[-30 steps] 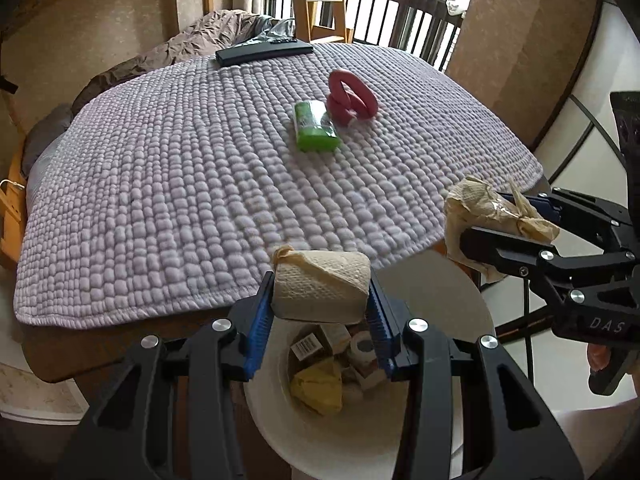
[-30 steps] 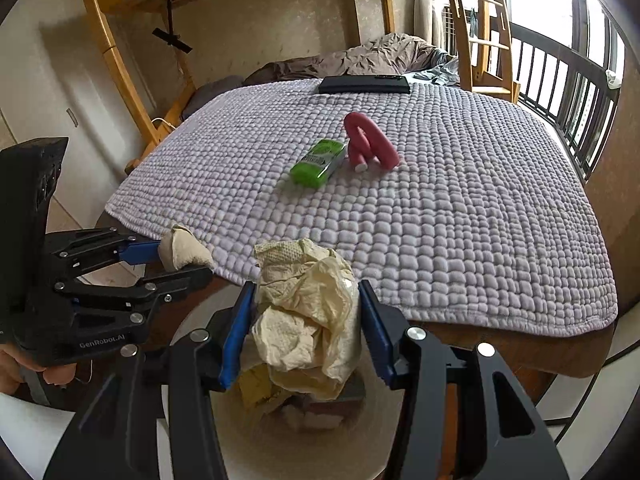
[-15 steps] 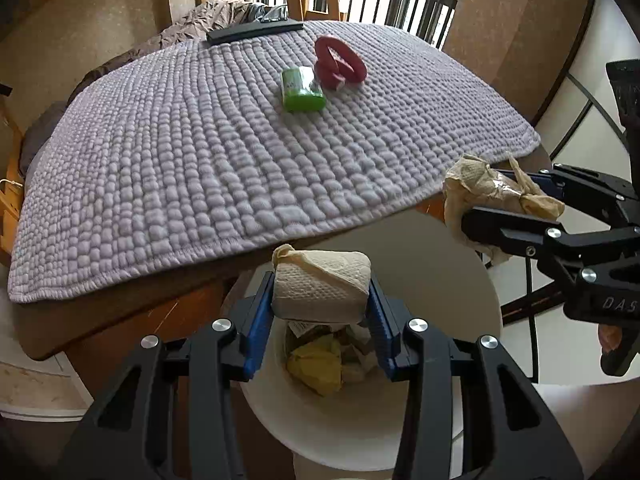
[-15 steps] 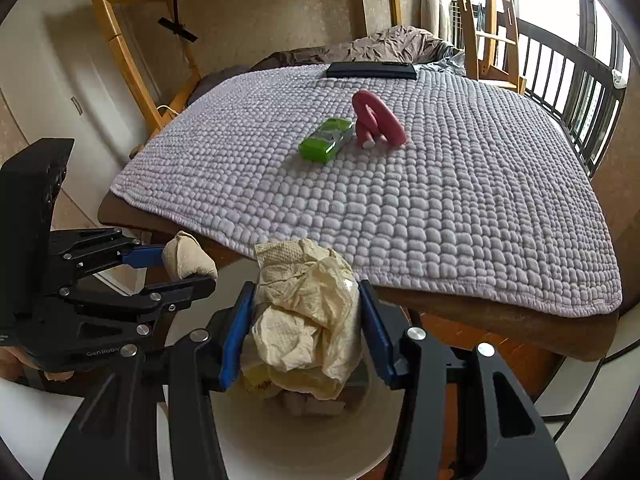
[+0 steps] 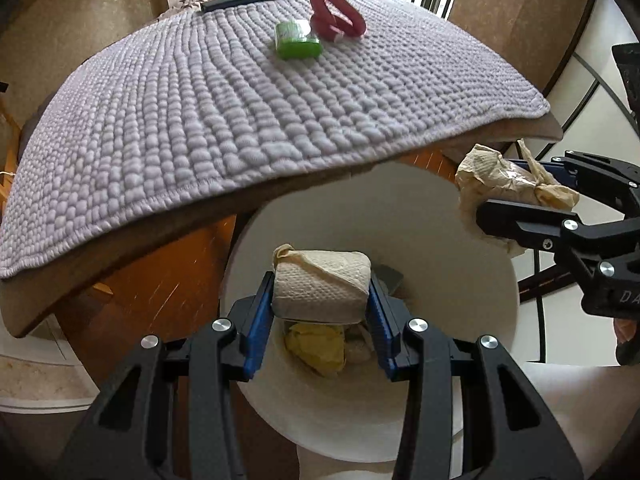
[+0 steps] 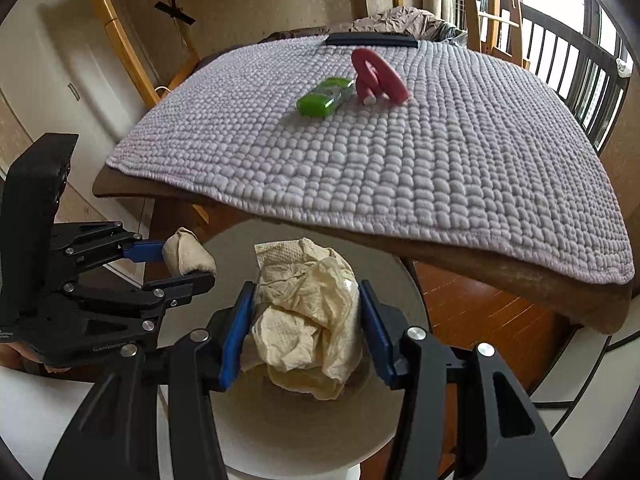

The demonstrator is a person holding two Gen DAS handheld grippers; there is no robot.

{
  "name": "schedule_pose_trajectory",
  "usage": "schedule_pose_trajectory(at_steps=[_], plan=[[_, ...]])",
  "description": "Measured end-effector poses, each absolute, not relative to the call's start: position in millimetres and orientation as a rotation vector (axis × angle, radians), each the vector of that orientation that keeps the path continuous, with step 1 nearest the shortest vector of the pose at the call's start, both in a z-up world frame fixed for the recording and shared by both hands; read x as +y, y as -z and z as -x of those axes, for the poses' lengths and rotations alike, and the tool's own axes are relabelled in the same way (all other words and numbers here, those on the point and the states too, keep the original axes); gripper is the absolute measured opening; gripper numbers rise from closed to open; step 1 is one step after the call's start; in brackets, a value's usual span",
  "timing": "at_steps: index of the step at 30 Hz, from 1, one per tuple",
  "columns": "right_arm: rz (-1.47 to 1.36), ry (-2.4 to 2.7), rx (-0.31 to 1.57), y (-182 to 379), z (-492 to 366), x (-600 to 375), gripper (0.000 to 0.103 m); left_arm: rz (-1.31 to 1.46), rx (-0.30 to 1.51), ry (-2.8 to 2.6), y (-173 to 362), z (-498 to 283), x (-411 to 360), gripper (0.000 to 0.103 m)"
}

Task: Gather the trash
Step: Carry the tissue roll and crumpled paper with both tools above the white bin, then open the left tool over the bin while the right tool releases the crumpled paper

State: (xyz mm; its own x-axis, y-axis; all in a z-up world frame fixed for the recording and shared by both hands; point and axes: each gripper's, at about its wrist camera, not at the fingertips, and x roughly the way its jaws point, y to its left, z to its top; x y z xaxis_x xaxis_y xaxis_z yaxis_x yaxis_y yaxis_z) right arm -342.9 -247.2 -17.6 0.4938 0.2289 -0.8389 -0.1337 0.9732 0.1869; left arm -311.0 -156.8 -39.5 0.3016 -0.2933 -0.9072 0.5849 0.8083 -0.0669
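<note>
1. Step in hand: drop-off. Both grippers hung over the white bin (image 5: 472, 264), each carrying trash, neither released yet.
2. Left gripper (image 5: 320, 300): jaws clamped on a folded paper towel wad (image 5: 320, 284), blue pads pressing both short ends. The wad sat square between the jaws, and the bin opening lay directly below and beyond them.
3. Right gripper (image 6: 306, 316): jaws clamped on a crumpled tissue-and-plastic clump (image 6: 308, 312). The clump bulged above the pads and drooped below them, over the bin mouth.
4. Seen past the left jaws, the bin already held a yellow scrap (image 5: 316, 344) and other pieces too small to identify.
5. Next move, my read: spread both sets of jaws and let the loads fall. Both looked well inside the rim, so little repositioning seemed needed. The right clump was loose and soft and might snag on a pad, so a wide opening or a small shake could help.
6. Look of the trash: the left wad was compact and embossed white, with a tan edge on top. The right clump was cream, wrinkled and irregular, with a glossy film mixed in.
7. Beyond both jaws, on the quilted mat (image 6: 440, 152): a green packet (image 6: 324, 98) just beside a red looped item (image 6: 380, 78). I can't tell if either counts as trash.
</note>
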Motion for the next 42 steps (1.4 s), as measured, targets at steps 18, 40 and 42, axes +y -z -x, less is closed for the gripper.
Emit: schedule_pose_trajectory(at_steps=[18,40,42], plan=[[-0.105,-0.224,1.1,47,332,-241,0.05,-0.333,1.187,0.571,78,308,-163,0.045],[-0.107,-0.211,1.159,91,325,-234,0.05,-0.382,1.225,0.559,127,313,-187,0.045],[-0.111,-0.21,1.164,96,325,-235,0.05,-0.388,1.227,0.559,127,311,-186,0.045]])
